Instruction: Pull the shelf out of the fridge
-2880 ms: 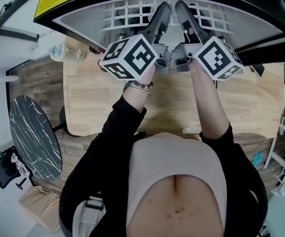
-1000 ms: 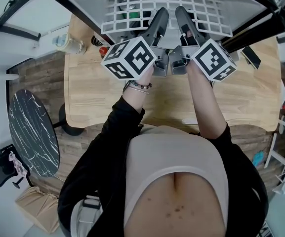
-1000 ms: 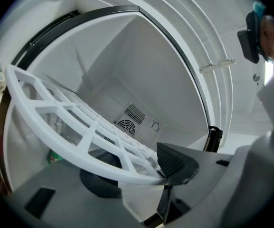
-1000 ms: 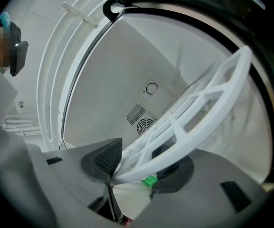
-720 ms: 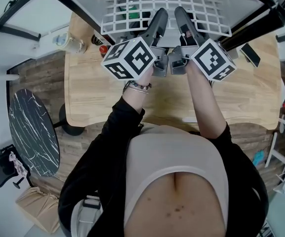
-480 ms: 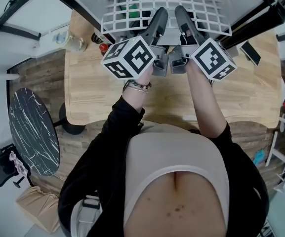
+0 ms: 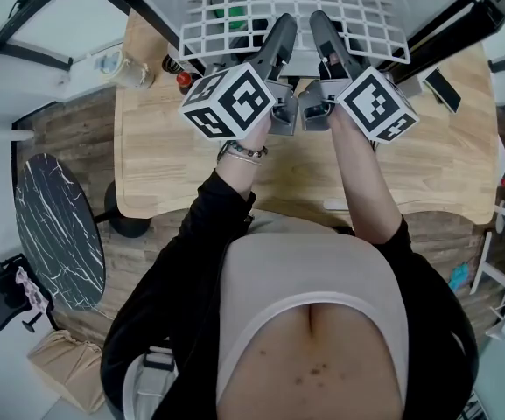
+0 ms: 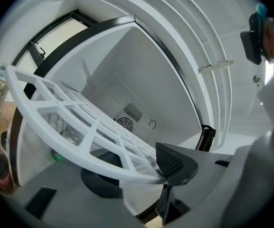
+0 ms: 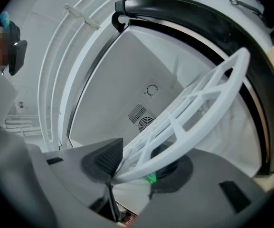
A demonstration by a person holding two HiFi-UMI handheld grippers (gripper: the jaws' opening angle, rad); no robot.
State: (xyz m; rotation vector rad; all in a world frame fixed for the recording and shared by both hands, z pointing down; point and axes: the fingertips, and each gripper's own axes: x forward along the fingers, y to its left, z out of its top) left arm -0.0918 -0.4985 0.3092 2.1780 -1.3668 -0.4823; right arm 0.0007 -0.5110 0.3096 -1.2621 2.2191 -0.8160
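Observation:
The white grid shelf (image 7: pixel 296 7) sticks out of the fridge (image 7: pixel 145 11) over the wooden table. My left gripper (image 7: pixel 284 26) and right gripper (image 7: pixel 322 26) sit side by side on its front edge. In the left gripper view the shelf (image 8: pixel 80 122) has its rim clamped under the dark ribbed pad (image 8: pixel 172 161). The left gripper (image 8: pixel 148 175) has just been closing its jaws, with the rim between them. In the right gripper view the shelf (image 9: pixel 193 110) runs up to the right. The right gripper (image 9: pixel 125 169) pinches its rim at the pad (image 9: pixel 106 160).
The wooden table (image 7: pixel 191 164) below carries a red-capped bottle (image 7: pixel 183 80), a pale jar (image 7: pixel 116 66) and a dark flat object (image 7: pixel 443 90). A green can (image 7: pixel 228 11) shows under the shelf. A black marble round table (image 7: pixel 55 234) stands at the left. The fan vent (image 8: pixel 127 118) marks the fridge's back wall.
The shelf shows further out of the fridge than before, with more of its grid over the table. Both grippers keep the same hold on its front edge.

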